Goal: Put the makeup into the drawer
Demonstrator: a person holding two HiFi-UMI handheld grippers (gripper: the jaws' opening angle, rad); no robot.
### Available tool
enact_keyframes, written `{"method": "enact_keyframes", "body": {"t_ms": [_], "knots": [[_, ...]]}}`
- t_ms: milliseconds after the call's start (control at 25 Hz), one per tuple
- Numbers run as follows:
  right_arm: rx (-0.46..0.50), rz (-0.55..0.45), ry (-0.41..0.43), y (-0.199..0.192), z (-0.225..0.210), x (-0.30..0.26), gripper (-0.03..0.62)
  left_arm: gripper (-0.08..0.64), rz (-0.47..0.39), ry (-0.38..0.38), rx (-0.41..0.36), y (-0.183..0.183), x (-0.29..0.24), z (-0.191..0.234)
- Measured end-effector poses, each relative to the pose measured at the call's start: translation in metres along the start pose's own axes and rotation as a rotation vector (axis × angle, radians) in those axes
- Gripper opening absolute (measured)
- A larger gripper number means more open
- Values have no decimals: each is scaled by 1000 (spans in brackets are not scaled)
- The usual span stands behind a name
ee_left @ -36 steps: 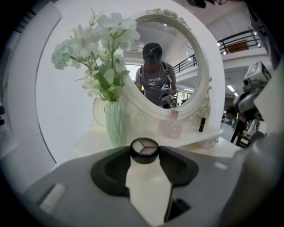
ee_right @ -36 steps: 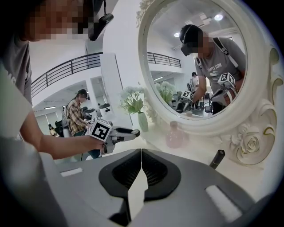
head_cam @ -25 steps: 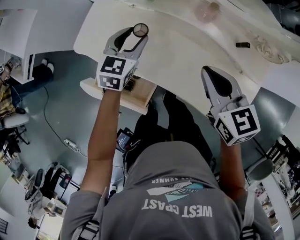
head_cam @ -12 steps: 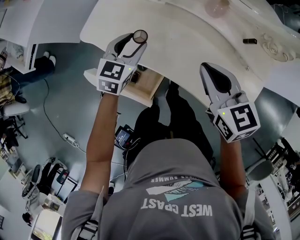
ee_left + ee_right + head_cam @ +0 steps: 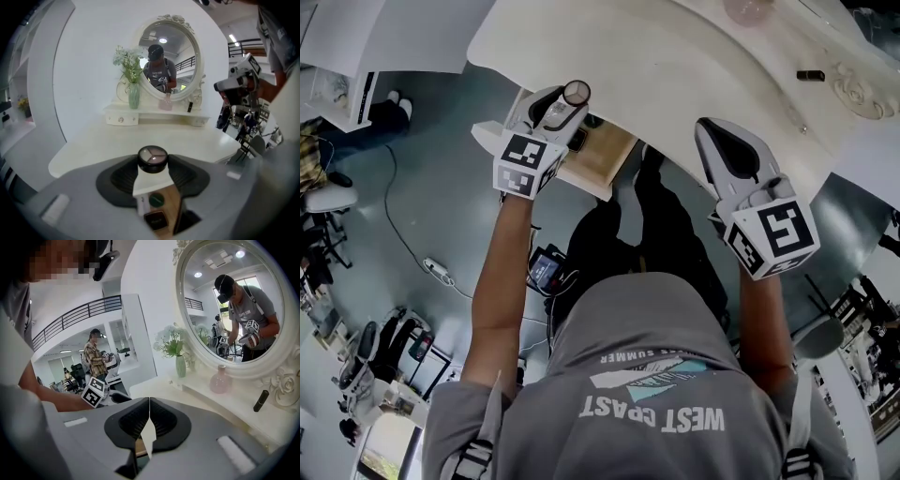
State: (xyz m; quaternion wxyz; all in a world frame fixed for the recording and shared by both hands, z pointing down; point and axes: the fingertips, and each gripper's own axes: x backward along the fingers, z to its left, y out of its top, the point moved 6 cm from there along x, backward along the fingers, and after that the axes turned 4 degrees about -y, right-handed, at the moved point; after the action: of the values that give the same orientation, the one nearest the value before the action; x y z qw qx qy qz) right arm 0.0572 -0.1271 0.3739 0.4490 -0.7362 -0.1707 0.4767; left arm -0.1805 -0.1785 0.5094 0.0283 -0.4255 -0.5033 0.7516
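Left gripper (image 5: 565,101) pinches the round eyeshadow compact (image 5: 152,158) by its sides, at the white vanity table's (image 5: 675,66) front edge, over the open wooden drawer (image 5: 602,157). Small items lie in the drawer. Right gripper (image 5: 149,401) has its jaws pressed together, nothing between them.

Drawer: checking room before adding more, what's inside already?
A round green item and a dark flat case lie on the drawer floor; the left gripper and tabletop hide the rest.

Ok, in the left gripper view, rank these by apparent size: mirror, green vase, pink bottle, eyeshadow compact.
mirror
eyeshadow compact, enlarged by nearness to the camera
green vase
pink bottle
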Motion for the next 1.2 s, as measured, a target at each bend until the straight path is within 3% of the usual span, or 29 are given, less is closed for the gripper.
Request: {"method": "enact_keyframes", "body": {"t_ms": [600,1200], "knots": [[10,33,28,-11,21,-8,6,201,137,-95,102,-79,-9,-22],[0,92,58,-38,26,-25,6,202,309,-212,56,-121,-48,-42]]}}
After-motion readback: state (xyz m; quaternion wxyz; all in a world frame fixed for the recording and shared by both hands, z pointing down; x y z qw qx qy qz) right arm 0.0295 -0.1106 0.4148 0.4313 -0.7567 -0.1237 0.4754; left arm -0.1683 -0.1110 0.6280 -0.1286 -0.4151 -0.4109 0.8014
